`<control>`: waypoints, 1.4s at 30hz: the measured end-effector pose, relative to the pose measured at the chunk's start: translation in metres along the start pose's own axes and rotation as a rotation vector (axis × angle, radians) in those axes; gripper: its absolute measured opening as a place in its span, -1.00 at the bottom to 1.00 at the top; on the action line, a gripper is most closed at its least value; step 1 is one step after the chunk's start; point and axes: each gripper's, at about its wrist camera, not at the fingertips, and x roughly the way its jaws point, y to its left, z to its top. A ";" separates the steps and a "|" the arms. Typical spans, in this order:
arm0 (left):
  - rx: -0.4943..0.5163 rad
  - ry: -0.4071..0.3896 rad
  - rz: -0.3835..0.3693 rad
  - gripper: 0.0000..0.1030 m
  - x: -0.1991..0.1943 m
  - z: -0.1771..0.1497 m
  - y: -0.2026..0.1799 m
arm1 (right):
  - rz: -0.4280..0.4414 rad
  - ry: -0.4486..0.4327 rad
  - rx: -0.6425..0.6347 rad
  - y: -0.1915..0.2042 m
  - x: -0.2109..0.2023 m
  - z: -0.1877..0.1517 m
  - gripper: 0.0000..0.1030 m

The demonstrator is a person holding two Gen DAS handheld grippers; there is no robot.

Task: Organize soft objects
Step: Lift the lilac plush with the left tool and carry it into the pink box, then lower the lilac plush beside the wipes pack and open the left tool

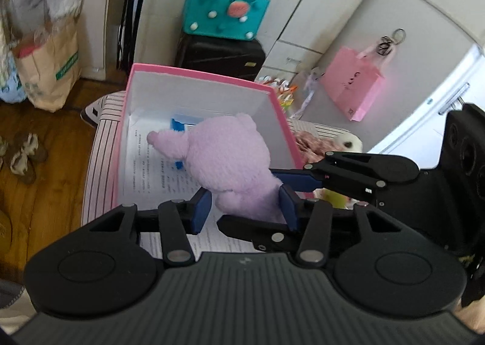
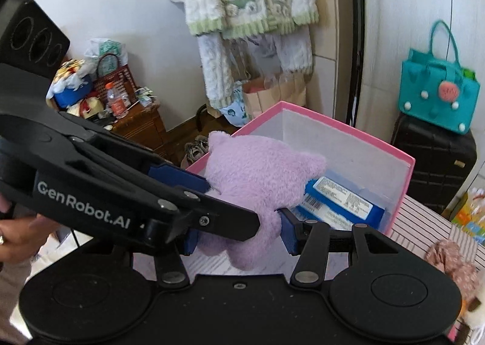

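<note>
Item: fluffy lilac plush toy (image 1: 230,160), which we hold over the open pink-rimmed white cardboard box (image 1: 200,93); our left gripper (image 1: 245,208) and right gripper (image 2: 239,236) both clamp its lower body; flat blue packet (image 2: 339,199) inside box

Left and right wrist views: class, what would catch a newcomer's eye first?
A fluffy lilac plush toy is clamped by both grippers' blue-padded fingers, above an open pink box. Behind, a teal felt bag sits on a black suitcase.
</note>
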 end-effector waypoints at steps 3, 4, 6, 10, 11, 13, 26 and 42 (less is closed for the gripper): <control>-0.041 0.036 -0.004 -0.09 0.015 0.016 0.012 | -0.001 0.012 0.033 -0.007 0.020 0.013 0.11; -0.049 0.049 -0.002 -0.10 0.020 0.021 0.016 | 0.003 0.016 0.052 -0.011 0.026 0.017 0.11; -0.059 0.063 0.022 -0.09 0.030 0.029 0.021 | 0.009 0.021 0.080 -0.017 0.037 0.021 0.11; -0.148 0.091 0.072 -0.09 0.048 0.042 0.033 | 0.013 0.025 0.151 -0.032 0.059 0.026 0.11; -0.163 0.099 0.078 -0.09 0.053 0.047 0.036 | 0.018 0.026 0.164 -0.037 0.064 0.026 0.11; -0.181 0.121 0.093 -0.11 0.061 0.054 0.040 | 0.025 0.030 0.207 -0.047 0.076 0.029 0.11; -0.144 0.173 0.150 -0.13 0.079 0.070 0.043 | 0.010 0.102 0.276 -0.063 0.104 0.036 0.11; -0.143 0.143 0.189 -0.17 0.073 0.068 0.049 | -0.013 0.199 0.265 -0.060 0.129 0.045 0.24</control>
